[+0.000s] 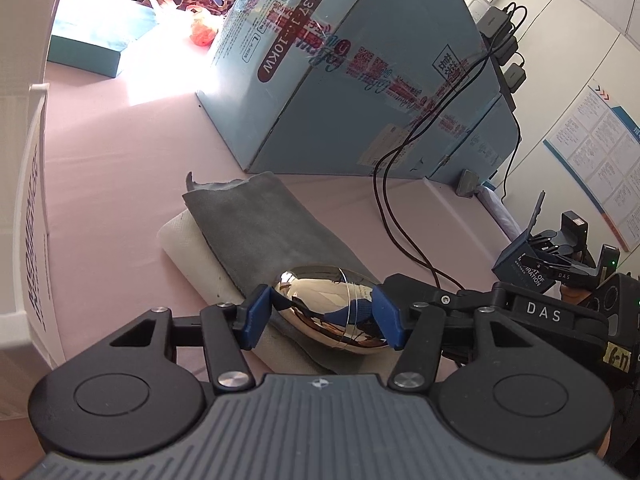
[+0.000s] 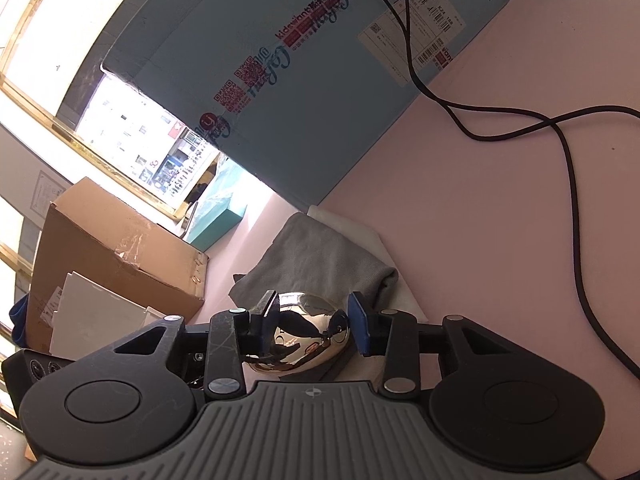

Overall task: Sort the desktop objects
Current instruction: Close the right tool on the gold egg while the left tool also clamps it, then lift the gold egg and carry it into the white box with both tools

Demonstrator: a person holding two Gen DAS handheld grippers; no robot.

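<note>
A pink tabletop (image 1: 120,168) filled the scene, with strong daylight washing out its far end. A large light-blue carton (image 1: 360,80) stood on it, black cables (image 2: 568,168) trailing across. A brown cardboard box (image 2: 120,248) sat near a gold-framed window (image 2: 132,148). A printed poster (image 1: 600,152) hung on the white wall.

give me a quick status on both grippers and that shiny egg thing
Left gripper and right gripper both clamped on the metal egg. Egg over the grey cloth. Black cable lies nearby.
</note>
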